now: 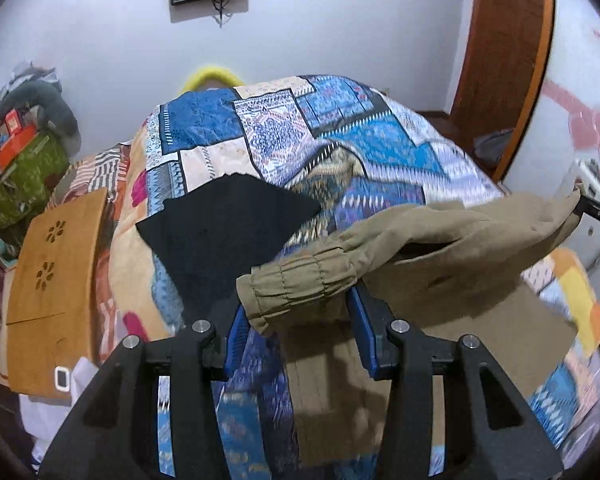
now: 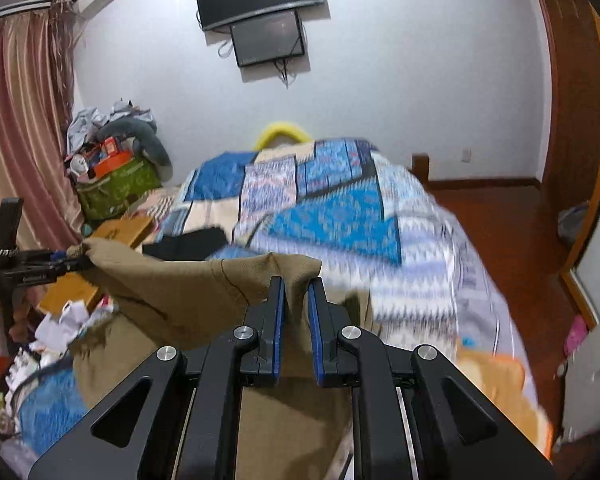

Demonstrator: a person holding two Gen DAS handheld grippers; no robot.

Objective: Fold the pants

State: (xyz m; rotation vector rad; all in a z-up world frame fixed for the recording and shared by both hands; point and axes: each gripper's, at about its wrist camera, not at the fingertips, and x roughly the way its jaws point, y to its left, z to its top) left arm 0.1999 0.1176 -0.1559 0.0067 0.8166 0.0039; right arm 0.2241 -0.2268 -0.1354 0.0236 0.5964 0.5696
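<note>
Both tongs have the khaki pants by the waistband, lifted up off the bed so the fabric hangs down toward the patchwork quilt. Left tongs are pinching the gathered elastic end of the waistband between the blue pads, jaws a fair way apart but filled with bunched cloth. Right tongs are squeezed nearly together on the other corner of the waistband, cloth wedged between the pads. The waistband is stretched between the two. A black folded garment lies on the quilt just past the pants, and a wooden board sits off the bed's left side.
</note>
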